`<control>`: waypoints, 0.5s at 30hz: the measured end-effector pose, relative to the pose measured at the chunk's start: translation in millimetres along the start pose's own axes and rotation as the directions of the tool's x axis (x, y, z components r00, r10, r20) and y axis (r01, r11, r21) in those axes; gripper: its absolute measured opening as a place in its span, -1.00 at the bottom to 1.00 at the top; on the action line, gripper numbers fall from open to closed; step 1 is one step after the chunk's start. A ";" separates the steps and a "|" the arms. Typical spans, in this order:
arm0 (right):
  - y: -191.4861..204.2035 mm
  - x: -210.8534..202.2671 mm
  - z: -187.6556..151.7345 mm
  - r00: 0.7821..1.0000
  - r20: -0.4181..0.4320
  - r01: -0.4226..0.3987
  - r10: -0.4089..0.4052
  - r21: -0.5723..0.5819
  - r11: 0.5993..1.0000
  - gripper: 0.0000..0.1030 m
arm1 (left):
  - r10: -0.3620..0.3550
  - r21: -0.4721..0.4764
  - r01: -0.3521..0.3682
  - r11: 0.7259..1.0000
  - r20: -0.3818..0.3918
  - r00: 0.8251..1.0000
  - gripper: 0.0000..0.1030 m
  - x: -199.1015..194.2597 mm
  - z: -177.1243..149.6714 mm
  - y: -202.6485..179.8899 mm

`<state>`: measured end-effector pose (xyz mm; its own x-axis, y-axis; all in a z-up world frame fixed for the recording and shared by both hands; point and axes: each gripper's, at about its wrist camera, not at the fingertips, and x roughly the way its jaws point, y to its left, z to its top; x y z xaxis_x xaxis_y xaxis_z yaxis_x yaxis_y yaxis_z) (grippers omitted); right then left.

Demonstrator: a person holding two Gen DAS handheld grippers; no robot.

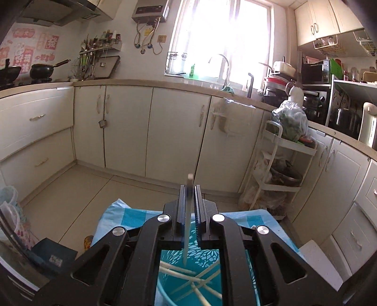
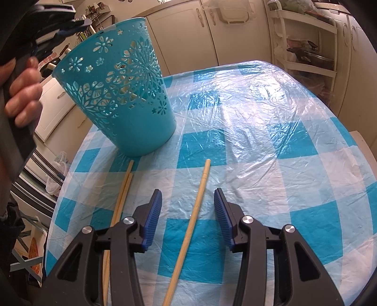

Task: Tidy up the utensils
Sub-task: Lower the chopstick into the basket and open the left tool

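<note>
My left gripper point(image 1: 189, 188) is shut on a pale chopstick point(image 1: 187, 226), held upright over the open teal perforated basket point(image 1: 169, 286); several chopsticks lie inside it. In the right wrist view the teal basket point(image 2: 132, 117) stands on the blue-checked table point(image 2: 259, 122), with the left gripper point(image 2: 81, 22) above its rim. My right gripper point(image 2: 188, 200) is open and low over the table, its jaws either side of one loose wooden chopstick point(image 2: 196, 204). Two more chopsticks point(image 2: 122, 197) lie side by side to its left.
The table is covered in wrinkled clear plastic. White kitchen cabinets point(image 1: 172, 131) run along the far wall. A white tiered cart point(image 1: 280, 169) with bags and a pan stands to the right. A dark box point(image 1: 54, 256) sits low at the left.
</note>
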<state>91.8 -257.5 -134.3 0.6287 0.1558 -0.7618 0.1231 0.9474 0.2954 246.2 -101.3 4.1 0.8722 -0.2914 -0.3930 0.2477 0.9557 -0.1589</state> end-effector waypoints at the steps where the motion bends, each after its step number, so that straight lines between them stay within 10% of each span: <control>1: -0.1 -0.1 0.0 1.000 0.000 -0.001 0.001 0.000 1.000 -0.12 | 0.006 0.005 -0.006 1.000 0.002 1.000 -0.67 -5.9 -1.3 2.8; 6: -0.5 -0.3 -0.2 1.000 0.001 -0.006 0.006 0.004 1.000 -0.12 | 0.079 -0.026 -0.078 0.997 0.062 0.995 0.28 -55.9 -7.9 34.4; 10: -2.6 -0.8 0.0 1.000 0.000 -0.013 0.013 0.012 1.000 -0.12 | 0.145 -0.060 -0.143 0.988 0.039 0.989 0.58 -89.4 -43.1 67.0; 15: 4.4 0.3 0.4 0.999 -0.007 0.038 -0.038 -0.026 0.999 -0.12 | 0.147 -0.036 -0.158 0.987 -0.218 0.965 0.64 -63.2 -115.9 85.4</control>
<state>92.9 -253.4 -133.0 0.6181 0.1217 -0.7766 0.1265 0.9597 0.2511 163.3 -6.0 -89.6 0.7856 -0.1499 -0.6003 0.0910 0.9876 -0.1277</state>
